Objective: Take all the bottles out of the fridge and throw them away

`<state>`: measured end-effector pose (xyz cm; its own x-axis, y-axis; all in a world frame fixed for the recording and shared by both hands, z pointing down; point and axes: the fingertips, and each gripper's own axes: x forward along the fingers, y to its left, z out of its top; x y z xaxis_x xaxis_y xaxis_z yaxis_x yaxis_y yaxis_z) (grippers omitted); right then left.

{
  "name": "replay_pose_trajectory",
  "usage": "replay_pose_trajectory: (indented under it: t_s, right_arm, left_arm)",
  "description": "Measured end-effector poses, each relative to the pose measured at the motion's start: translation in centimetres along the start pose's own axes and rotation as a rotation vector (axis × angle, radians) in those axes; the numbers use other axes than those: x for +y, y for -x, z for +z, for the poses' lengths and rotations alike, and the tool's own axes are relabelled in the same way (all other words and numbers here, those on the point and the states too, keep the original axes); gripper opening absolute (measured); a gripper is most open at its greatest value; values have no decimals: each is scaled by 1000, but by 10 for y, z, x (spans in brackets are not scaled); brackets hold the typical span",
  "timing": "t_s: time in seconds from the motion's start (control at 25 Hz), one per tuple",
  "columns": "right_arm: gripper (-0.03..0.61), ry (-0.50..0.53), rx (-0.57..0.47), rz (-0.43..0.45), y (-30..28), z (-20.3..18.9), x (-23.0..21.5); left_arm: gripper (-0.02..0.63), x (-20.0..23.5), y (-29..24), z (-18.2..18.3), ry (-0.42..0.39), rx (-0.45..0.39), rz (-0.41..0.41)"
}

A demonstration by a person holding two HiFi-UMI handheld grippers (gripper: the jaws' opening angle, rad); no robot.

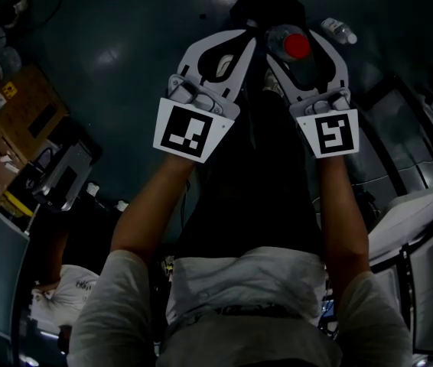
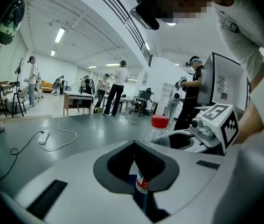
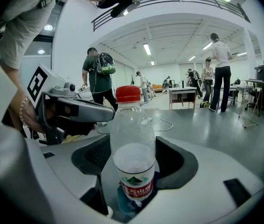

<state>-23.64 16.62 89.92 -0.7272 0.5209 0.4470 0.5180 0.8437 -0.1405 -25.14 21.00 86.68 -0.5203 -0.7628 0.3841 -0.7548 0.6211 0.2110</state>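
Nearest the head camera, a pale shirt (image 1: 239, 281) and both bare forearms were noted, running out to the two marker cubes.

Right gripper (image 1: 302, 60): jaws were seen clamped on a clear bottle (image 3: 133, 143) with a red cap. It was held upright between the dark pads, label end low by the camera. The bottle filled the middle of the right gripper view and hid part of the room behind it.

Left gripper (image 2: 134, 146): jaws were seen closed, tips met, and nothing stood up between them. A sliver of red-and-white label (image 2: 141, 183) was visible through the slit below the tips. Whether it was held or lay beyond could not be told.

The two grippers were held side by side, close together, over the person's dark trousers (image 1: 255, 167). A black angular object (image 1: 266, 2) lay just beyond the jaw tips on the glossy floor (image 1: 125, 37).

Surroundings:
- A second bottle (image 1: 339, 30) was lying on the floor, right of the held one.
- Cardboard boxes (image 1: 10, 128) were at the left edge.
- A seated person in white (image 1: 63, 289) was at lower left.
- A white cable (image 2: 52, 139) was trailing over the floor.
- A wooden table (image 2: 78, 101) was beyond the cable, with several people standing (image 2: 118, 85) near it.
- A person with a backpack (image 3: 97, 78) was standing behind the left gripper.
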Motion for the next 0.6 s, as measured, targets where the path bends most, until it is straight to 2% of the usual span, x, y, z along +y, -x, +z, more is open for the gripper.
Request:
replay_pose_trajectory:
  t_s: [0.44,0.6]
  right_arm:
    - [307,-4,23,4,-9,-44,6]
    - [307,1,24,-2,-9,-42,8]
  left_arm:
    - [14,2,2,-36,6,-1,22]
    - [14,-1,6,-36,1,0,15]
